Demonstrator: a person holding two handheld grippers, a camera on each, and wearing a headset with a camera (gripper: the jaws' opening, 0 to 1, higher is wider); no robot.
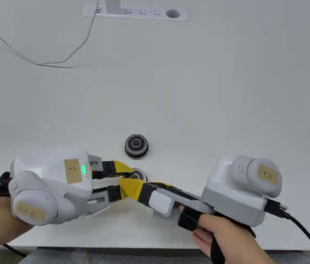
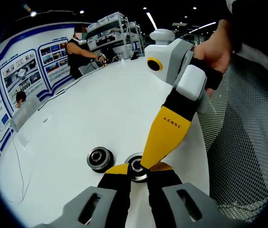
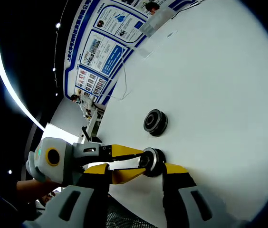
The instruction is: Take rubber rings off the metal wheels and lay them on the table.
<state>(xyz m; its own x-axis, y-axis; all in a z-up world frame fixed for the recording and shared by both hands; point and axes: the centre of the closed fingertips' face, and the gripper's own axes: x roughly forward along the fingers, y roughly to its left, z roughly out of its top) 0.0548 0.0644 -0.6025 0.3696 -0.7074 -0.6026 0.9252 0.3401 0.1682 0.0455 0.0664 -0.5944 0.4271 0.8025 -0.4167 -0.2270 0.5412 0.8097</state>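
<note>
A metal wheel with a black rubber ring lies near the table's front edge, and both grippers meet on it. My left gripper comes in from the left, its yellow-tipped jaws shut on either side of the wheel. My right gripper reaches in from the right. Its jaws are shut on the ring at the rim of the same wheel. A second wheel, its ring still on, lies flat just beyond, untouched.
A white power strip and a thin cable lie at the far side of the white table. A grey mesh surface runs below the front edge. People stand at a distant bench.
</note>
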